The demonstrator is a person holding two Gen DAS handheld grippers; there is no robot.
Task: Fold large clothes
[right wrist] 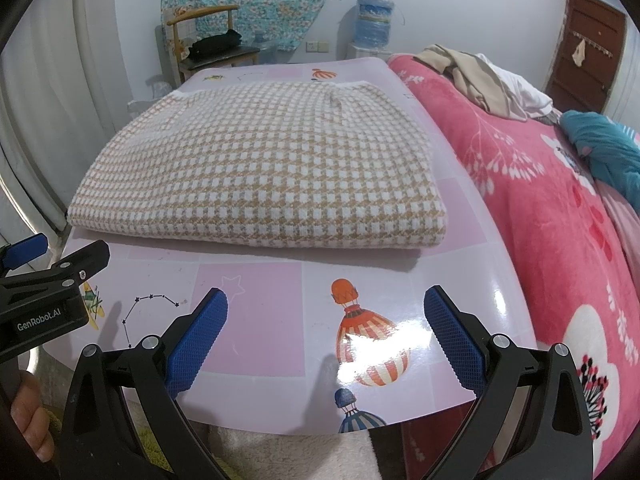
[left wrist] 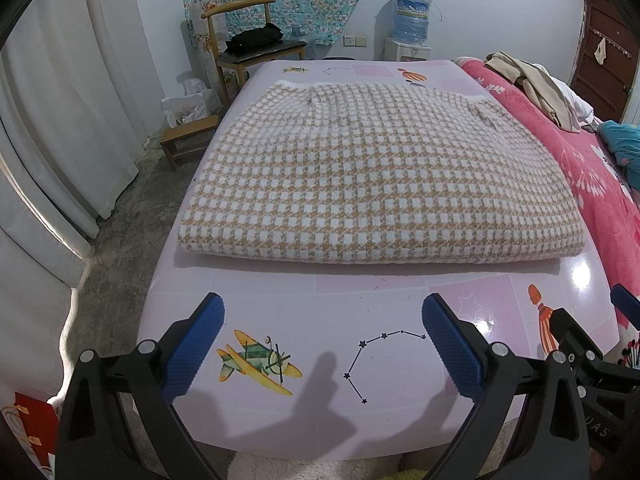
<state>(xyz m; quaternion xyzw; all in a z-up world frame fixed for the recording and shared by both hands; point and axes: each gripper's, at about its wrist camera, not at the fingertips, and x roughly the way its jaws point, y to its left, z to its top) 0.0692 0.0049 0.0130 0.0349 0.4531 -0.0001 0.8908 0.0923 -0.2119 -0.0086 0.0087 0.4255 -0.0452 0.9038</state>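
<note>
A tan-and-white checked knit garment (left wrist: 360, 176) lies folded in a thick flat rectangle in the middle of the pink table (left wrist: 304, 412); it also shows in the right wrist view (right wrist: 264, 172). My left gripper (left wrist: 322, 320) is open and empty, hovering over the table's near edge, short of the garment's folded edge. My right gripper (right wrist: 326, 312) is open and empty, to the right of the left one over the near edge. The left gripper (right wrist: 24, 256) shows at the left edge of the right wrist view; the right gripper's fingertip (left wrist: 626, 300) shows at the right edge of the left view.
A bed with a pink floral blanket (right wrist: 540, 200) adjoins the table's right side, with beige clothes (right wrist: 472, 76) and a teal garment (right wrist: 608, 152) on it. A wooden chair (left wrist: 252, 48), a small stool (left wrist: 188, 140) and a water dispenser (left wrist: 410, 24) stand beyond. White curtains (left wrist: 60, 120) hang at left.
</note>
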